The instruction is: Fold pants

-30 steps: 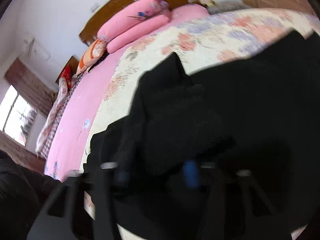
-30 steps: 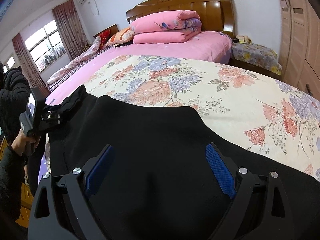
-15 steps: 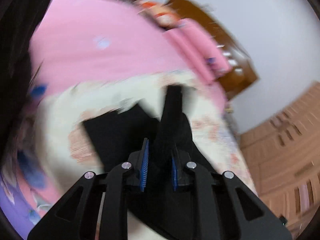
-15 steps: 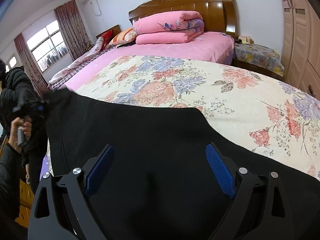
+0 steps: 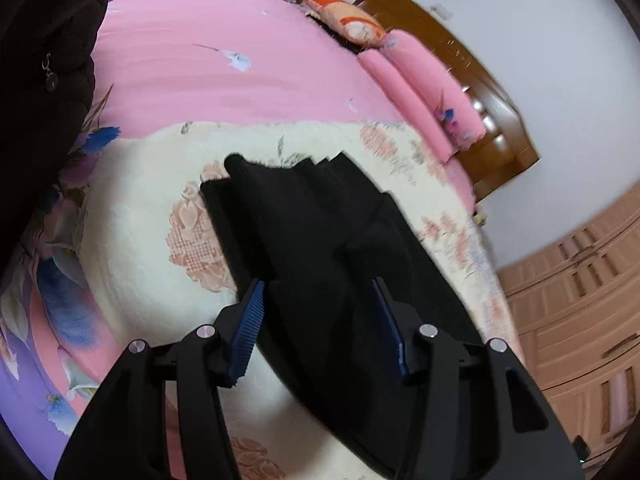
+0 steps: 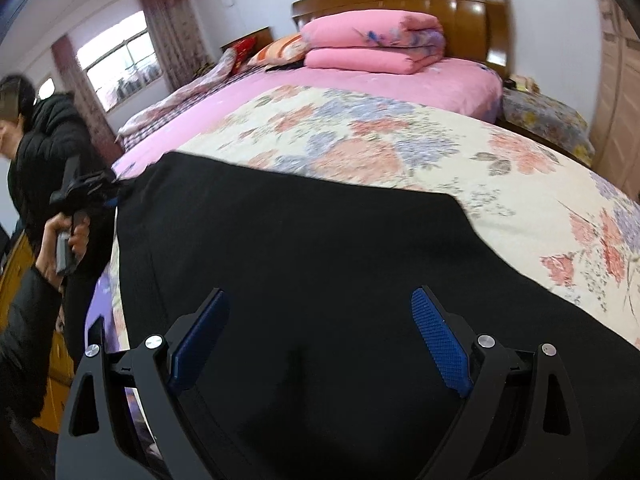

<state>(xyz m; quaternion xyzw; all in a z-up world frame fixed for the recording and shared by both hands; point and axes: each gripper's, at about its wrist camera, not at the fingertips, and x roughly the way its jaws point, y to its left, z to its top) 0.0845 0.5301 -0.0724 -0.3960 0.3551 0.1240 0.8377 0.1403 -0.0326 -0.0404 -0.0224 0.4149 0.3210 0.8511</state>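
Black pants (image 6: 320, 232) lie spread over the floral blanket (image 6: 360, 132) on the bed. In the left wrist view the pants (image 5: 304, 232) show as a folded band with stacked edges at its far end. My left gripper (image 5: 317, 284) stands open, a blue pad on each side of the cloth, gripping nothing. My right gripper (image 6: 319, 294) is open low over the wide part of the pants, its pads (image 6: 438, 344) well apart. At the left of the right wrist view, a hand (image 6: 72, 236) holds the left gripper beside the pants' far corner.
A person in a black jacket (image 6: 48, 148) stands at the bed's left side. Folded pink quilts (image 6: 372, 44) lie against the wooden headboard (image 6: 472, 8). A covered nightstand (image 6: 544, 120) and a wardrobe (image 5: 580, 300) stand to the right. Pink sheet (image 5: 224, 84) lies beyond the blanket.
My left gripper was shut on the pants' edge half a second ago and has opened and let go. The lifted edge now lies flat. The right gripper stayed open in place.
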